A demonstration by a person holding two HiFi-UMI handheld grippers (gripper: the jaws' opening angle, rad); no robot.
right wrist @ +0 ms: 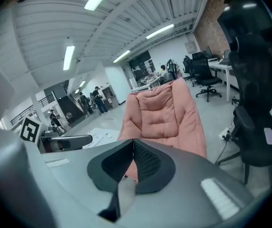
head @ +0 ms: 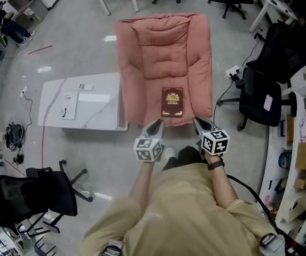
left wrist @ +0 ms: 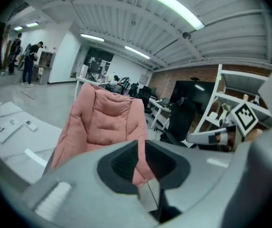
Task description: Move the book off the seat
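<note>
The book (head: 172, 101) is a slim hardback with a dark maroon cover, a gold crest in its upper half and a line of gold lettering below, too small to read. It lies flat and face up on the seat cushion of a pink quilted armchair (head: 163, 52), close to the cushion's 6 o'clock edge and slightly toward the 3 o'clock side, its long sides running with the seat.

Both grippers hang just off the front of the seat without touching the book. The left gripper (head: 154, 128) is at about 7 o'clock from the book and the right gripper (head: 202, 124) at about 5 o'clock, each pointing toward the chair.

In the left gripper view the jaws of the left gripper (left wrist: 141, 160) stand a narrow slit apart, with only the pink of the chair (left wrist: 107, 122) showing through and nothing held. In the right gripper view the jaws of the right gripper (right wrist: 132, 163) are pressed together at the tips, empty.

A low white marbled tabletop (head: 99, 113) sits at 9 o'clock of the chair.
</note>
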